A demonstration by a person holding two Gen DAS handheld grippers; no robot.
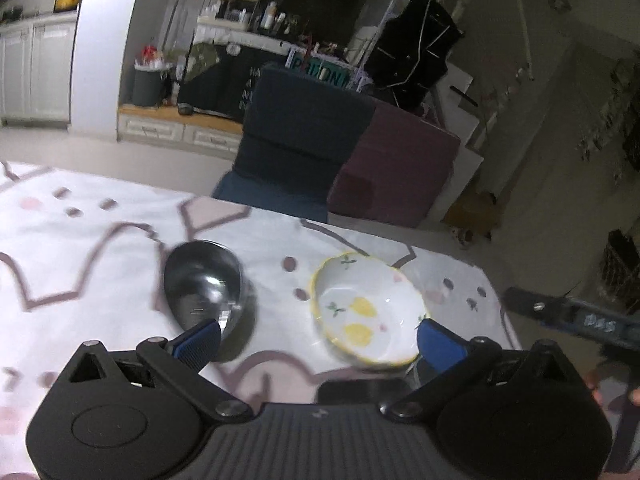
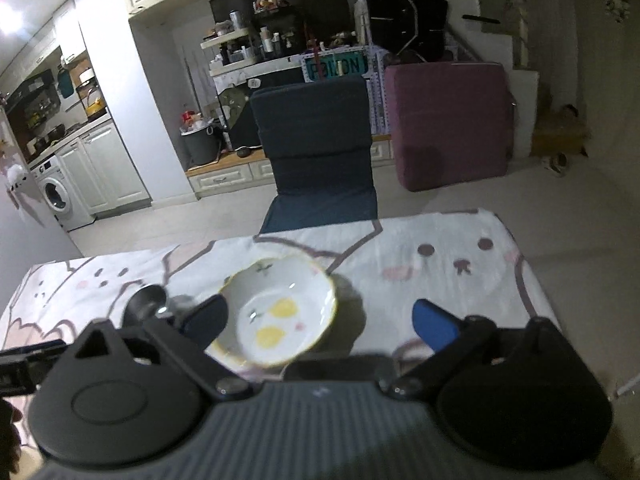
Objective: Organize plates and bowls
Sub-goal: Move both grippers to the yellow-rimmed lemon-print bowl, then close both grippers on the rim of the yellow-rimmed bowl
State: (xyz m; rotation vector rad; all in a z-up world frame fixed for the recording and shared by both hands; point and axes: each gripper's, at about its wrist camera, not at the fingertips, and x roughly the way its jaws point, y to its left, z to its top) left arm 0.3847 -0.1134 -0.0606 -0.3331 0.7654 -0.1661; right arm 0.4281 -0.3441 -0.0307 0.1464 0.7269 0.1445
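A white ceramic bowl (image 1: pixel 370 312) with a yellow rim and lemon prints sits on the table, seen also in the right wrist view as the bowl (image 2: pixel 280 312). Left of it stands a shiny steel bowl (image 1: pixel 204 284), which the right wrist view shows small as the steel bowl (image 2: pixel 146 304). My left gripper (image 1: pixel 316 340) is open above the gap between the two bowls, holding nothing. My right gripper (image 2: pixel 320 320) is open too, its left finger over the ceramic bowl's near-left rim, nothing gripped. Part of the right gripper's body (image 1: pixel 572 316) shows at the right edge.
The table wears a white cloth (image 2: pixel 440 264) with pink cartoon faces; its far edge (image 1: pixel 360 232) is close behind the bowls. Beyond stand a dark blue floor chair (image 2: pixel 316 152) and a maroon cushion (image 2: pixel 448 120). A hand (image 1: pixel 600 392) shows at the right.
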